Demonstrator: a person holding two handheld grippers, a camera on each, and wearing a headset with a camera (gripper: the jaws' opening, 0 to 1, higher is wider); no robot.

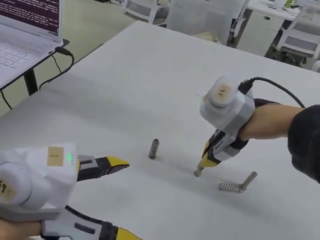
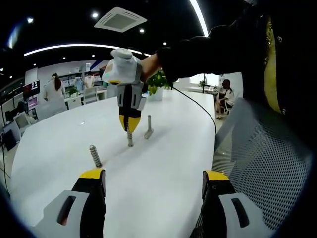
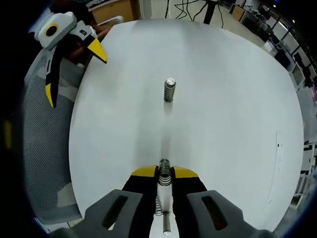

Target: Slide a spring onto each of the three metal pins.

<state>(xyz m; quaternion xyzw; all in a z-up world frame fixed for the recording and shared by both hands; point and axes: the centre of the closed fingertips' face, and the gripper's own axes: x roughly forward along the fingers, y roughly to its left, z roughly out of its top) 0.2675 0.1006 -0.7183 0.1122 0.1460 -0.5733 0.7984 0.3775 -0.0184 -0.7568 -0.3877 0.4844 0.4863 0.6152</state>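
Observation:
One pin with a spring on it [image 1: 154, 149] [image 2: 94, 155] [image 3: 170, 89] stands upright mid-table. My right gripper [image 1: 206, 164] [image 3: 164, 174] [image 2: 129, 125] points down, shut on a spring [image 1: 199, 171] [image 3: 164, 171] [image 2: 130, 139] whose lower end touches the tabletop; I cannot tell if a pin is inside it. To its right a bare pin [image 1: 249, 180] [image 2: 148, 127] rests tilted, with a loose spring [image 1: 229, 187] [image 3: 159, 204] lying at its foot. My left gripper [image 1: 122, 198] [image 2: 153, 176] is open near the table's front edge, with nothing between its fingers.
The white table [image 1: 150, 80] runs far back. A laptop [image 1: 20, 35] sits on a stand at the far left, with cables hanging. Office chairs [image 1: 200, 17] stand beyond the far edge. A mesh chair [image 2: 257, 158] is close beside the left gripper.

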